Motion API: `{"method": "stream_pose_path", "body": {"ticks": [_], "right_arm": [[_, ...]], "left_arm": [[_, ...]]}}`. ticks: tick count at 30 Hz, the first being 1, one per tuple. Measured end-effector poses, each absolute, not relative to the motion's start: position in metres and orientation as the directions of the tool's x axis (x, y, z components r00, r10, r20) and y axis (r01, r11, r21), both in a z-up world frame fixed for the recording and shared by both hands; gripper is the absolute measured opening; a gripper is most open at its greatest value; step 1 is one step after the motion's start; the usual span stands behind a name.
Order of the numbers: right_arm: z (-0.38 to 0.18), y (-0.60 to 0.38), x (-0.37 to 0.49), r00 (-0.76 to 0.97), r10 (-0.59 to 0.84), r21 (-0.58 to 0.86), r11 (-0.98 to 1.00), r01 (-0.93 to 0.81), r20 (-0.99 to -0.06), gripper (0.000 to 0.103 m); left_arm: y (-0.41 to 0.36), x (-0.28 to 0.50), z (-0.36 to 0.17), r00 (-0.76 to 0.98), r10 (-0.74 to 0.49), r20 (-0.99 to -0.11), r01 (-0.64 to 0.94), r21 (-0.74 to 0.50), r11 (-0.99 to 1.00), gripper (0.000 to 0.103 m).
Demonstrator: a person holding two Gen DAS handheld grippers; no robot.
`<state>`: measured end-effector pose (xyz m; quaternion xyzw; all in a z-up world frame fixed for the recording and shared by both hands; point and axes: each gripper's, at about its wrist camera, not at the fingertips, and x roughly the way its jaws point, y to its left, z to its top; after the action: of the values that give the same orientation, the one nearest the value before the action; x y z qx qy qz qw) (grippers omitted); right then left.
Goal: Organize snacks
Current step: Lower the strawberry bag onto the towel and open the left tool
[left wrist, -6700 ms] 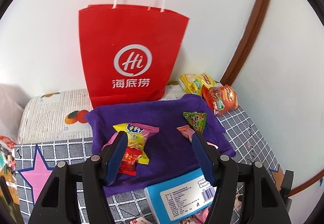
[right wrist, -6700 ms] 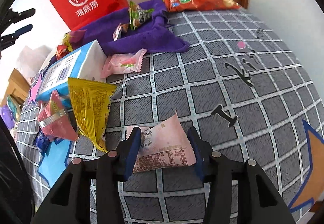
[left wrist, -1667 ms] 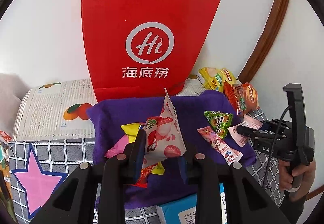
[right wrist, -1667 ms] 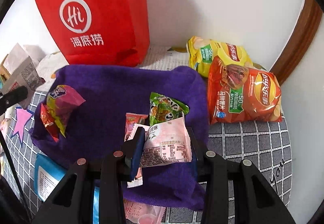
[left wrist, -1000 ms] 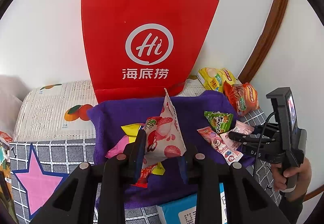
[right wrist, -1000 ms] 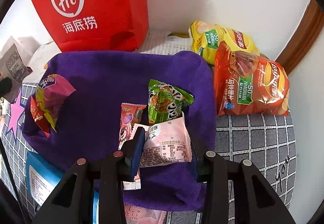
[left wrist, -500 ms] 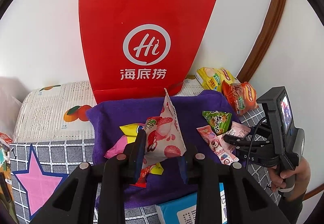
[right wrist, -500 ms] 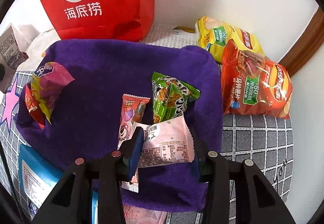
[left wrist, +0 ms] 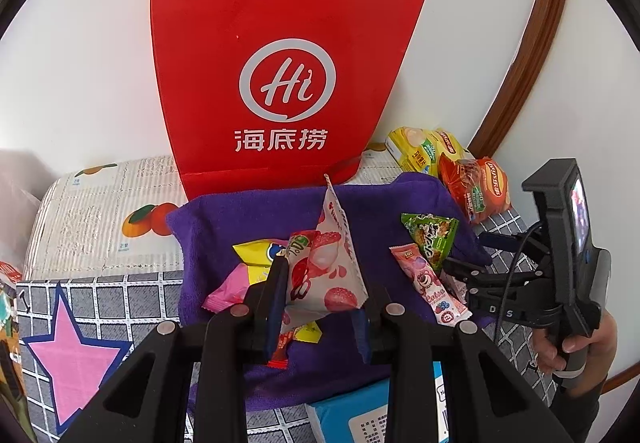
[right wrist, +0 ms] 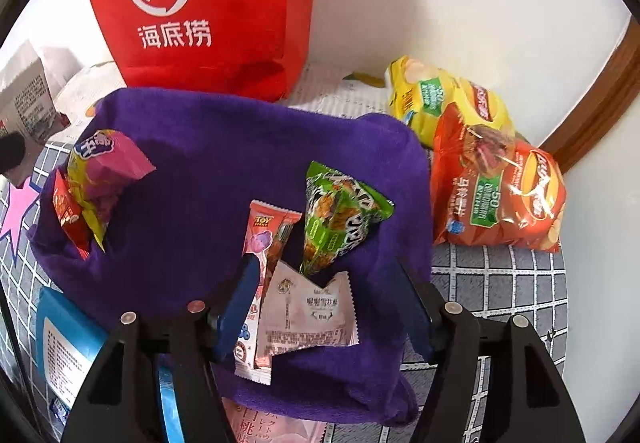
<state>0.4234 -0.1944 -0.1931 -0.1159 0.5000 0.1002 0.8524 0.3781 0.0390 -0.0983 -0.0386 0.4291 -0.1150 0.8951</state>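
My left gripper (left wrist: 318,313) is clenched on a white lychee-print packet (left wrist: 328,267), held up over the purple cloth (right wrist: 208,171). My right gripper (right wrist: 328,307) has just been opening its jaws; the pale pink packet (right wrist: 308,315) lies flat on the cloth between them, pads off it. Just left of it is a long pink Toy Story bar (right wrist: 262,243), just beyond it a green packet (right wrist: 340,211). A red paper bag (left wrist: 280,75) stands at the far edge, chip bags (right wrist: 496,191) to the right.
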Motion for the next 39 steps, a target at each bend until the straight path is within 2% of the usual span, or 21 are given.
{"method": "stream_pose_path", "body": {"ticks": [19,31,39], "right_arm": [[-0.135,-0.197,0.392,0.603,0.134,-0.055,0.957,-0.285,-0.786,0.066],[-0.116,-0.212,0.384,0.642,0.164,-0.008,0.967,-0.255,-0.749,0.066],[-0.117,-0.211,0.385,0.644,0.147,-0.024,0.968,-0.249,-0.751,0.066]], "left_arm": [[0.015,0.377,-0.111,0.555,-0.236,-0.798,0.214,-0.137,0.967,0.028],[-0.002,0.381,-0.135,0.483,-0.2,-0.853,0.223,-0.101,0.969,0.028],[-0.007,0.384,-0.148,0.425,-0.215,-0.879,0.24,-0.12,0.963,0.028]]}}
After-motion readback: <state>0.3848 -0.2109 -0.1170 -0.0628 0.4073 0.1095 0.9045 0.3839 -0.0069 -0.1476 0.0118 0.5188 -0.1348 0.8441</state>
